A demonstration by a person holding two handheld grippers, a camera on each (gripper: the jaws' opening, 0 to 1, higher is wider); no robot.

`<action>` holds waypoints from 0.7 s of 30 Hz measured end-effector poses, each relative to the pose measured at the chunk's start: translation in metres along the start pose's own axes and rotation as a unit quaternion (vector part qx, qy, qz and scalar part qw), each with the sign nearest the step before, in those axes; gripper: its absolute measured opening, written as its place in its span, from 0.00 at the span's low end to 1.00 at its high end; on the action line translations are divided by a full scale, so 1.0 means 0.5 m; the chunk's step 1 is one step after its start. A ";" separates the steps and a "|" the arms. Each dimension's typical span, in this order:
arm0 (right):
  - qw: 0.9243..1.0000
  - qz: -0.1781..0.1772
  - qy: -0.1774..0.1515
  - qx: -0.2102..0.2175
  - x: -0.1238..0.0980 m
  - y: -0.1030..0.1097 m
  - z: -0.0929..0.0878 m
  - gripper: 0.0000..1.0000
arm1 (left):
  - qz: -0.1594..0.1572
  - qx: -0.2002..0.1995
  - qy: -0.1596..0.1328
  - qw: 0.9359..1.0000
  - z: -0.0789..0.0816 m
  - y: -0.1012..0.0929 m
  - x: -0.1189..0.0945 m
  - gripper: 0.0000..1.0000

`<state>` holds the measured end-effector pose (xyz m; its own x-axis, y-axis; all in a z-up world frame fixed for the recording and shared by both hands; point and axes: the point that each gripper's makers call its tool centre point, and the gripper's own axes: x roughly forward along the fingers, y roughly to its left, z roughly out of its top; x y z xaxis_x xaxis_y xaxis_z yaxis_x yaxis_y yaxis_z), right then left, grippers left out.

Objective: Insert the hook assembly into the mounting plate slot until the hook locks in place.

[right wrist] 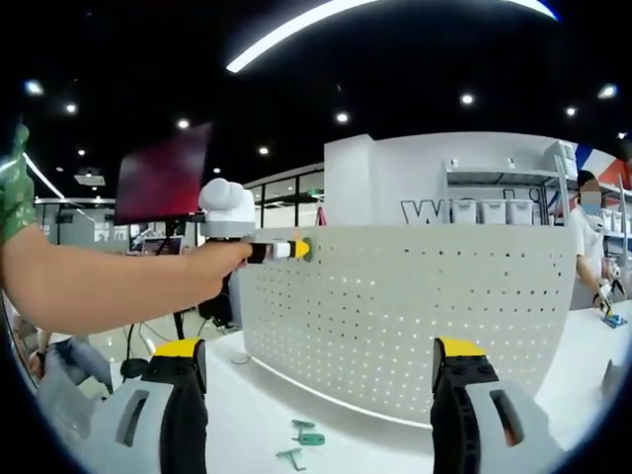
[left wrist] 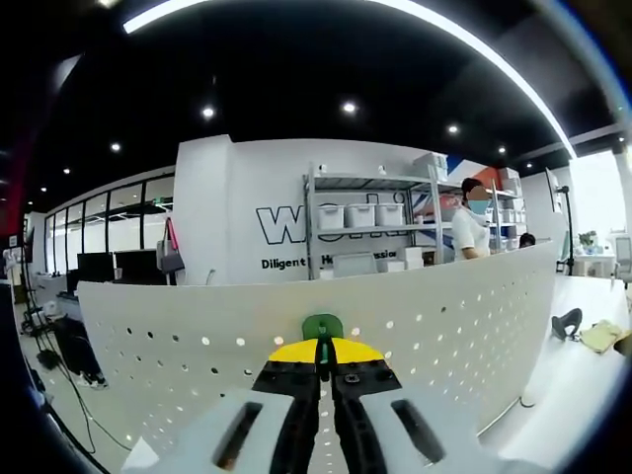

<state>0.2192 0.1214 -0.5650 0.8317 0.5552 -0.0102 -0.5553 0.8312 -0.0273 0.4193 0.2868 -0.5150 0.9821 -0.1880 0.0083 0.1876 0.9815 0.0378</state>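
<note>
While my left tool (left wrist: 318,367) sits with its yellow-tipped jaws pressed together on the green plastic hook piece (left wrist: 322,327), that piece is up against the white perforated mounting board (left wrist: 178,341), close to its top edge. From the right gripper view I see the same thing side-on: my left hand (right wrist: 212,265) pushing the tool in, green hook at the board's upper left corner (right wrist: 307,248), touching or just entering a hole there. Can't tell which from these views.

Right tool (right wrist: 318,367) is spread wide, pinching nothing, hanging in front of the board's lower part above the white desk (right wrist: 247,405).

Progress, my read: hook is grasped, carried and lined up on the board; insertion is at contact or just begun. Lock-in not confirmed: the tool jaws cover the seat, so I can't see whether the hook is fully home. Left to do: push until it latches, then let go and check it holds.

Two more small green hook parts (right wrist: 301,440) lie on the desk at the board's foot, near my right tool, untouched. Board stands upright and curved along the desk.

Background: a metal shelf rack with white bins (left wrist: 360,217) and a person in a white top (left wrist: 469,232) behind the board, well apart from the work.
</note>
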 end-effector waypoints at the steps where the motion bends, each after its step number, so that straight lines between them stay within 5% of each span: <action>1: 1.000 0.000 0.000 0.000 0.000 0.000 0.000 0.97 | -0.001 0.000 0.001 1.000 -0.001 -0.001 0.000 0.02; 21: 1.000 -0.002 0.001 -0.004 -0.005 -0.002 0.003 0.97 | 0.002 0.005 0.004 1.000 -0.009 0.000 -0.002 0.02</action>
<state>0.2174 0.1194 -0.5636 0.8334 0.5526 -0.0126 -0.5526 0.8327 -0.0343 0.4185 0.2872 -0.5197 0.9828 -0.1845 -0.0001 0.1842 0.9817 0.0479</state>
